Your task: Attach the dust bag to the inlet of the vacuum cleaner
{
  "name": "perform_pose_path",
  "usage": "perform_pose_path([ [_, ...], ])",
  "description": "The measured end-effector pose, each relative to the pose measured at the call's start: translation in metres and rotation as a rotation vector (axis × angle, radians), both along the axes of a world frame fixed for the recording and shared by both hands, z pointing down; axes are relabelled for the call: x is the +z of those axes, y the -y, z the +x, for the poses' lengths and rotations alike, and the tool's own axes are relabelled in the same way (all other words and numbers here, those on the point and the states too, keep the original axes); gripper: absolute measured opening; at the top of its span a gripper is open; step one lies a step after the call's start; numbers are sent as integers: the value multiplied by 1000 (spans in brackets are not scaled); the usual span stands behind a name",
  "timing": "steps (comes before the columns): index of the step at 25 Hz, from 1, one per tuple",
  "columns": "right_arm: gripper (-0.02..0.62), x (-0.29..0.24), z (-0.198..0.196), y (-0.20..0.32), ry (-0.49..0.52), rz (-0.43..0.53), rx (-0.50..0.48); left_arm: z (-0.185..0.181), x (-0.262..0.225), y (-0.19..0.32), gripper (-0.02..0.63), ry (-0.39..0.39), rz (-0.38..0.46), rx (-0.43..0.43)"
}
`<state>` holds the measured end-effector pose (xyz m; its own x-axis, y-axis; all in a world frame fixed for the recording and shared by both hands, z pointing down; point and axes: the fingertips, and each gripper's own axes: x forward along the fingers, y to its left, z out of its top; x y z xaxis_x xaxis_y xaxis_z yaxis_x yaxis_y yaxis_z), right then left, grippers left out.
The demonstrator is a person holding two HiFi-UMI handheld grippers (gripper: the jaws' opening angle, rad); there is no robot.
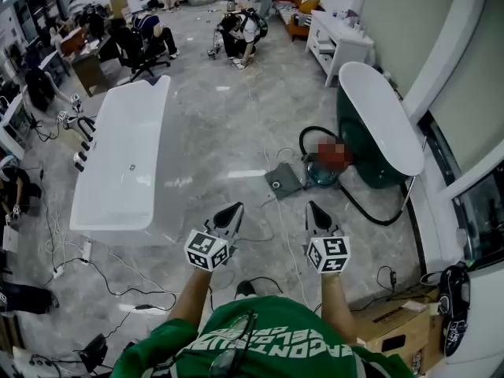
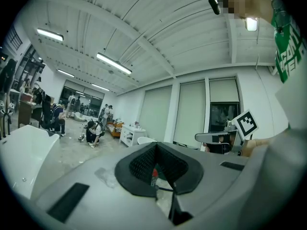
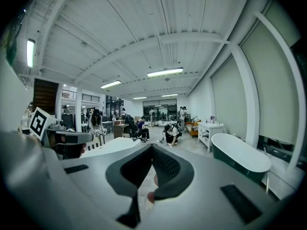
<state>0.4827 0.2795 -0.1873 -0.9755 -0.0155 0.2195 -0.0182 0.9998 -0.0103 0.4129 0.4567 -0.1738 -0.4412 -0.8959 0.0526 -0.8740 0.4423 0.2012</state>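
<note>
In the head view the vacuum cleaner [image 1: 324, 166], teal with a red top, stands on the floor beside the green bathtub, its black hose [image 1: 370, 209] looping around it. A flat grey square dust bag [image 1: 283, 181] lies on the floor just left of it. My left gripper [image 1: 231, 213] and right gripper [image 1: 315, 213] are held side by side in the air, well short of the bag, both pointing toward it. Both have their jaws together with nothing between them. In the left gripper view the left gripper [image 2: 155, 150] faces the room; the right gripper [image 3: 152, 152] does the same in its own view.
A long white bathtub [image 1: 118, 172] stands at the left. A green bathtub with a white rim [image 1: 382, 124] stands at the right. Cables [image 1: 118, 278] trail over the floor near my feet. A cardboard box [image 1: 394, 321] sits at lower right. People [image 1: 240, 34] crouch far back.
</note>
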Motion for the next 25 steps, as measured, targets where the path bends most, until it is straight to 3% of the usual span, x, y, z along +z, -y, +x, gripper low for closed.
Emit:
perform_pose_path([
  [9,8,19,-41,-12,-37,-22,27,-49,12,-4,5,-16,-4,45],
  [16,8,41,-99,10,-46,-50,37,-105,31,22,3,-17,-23,89],
  [25,8,41,-230,75,-46,-55,58,-241,38,83,5,-18,-59,116],
])
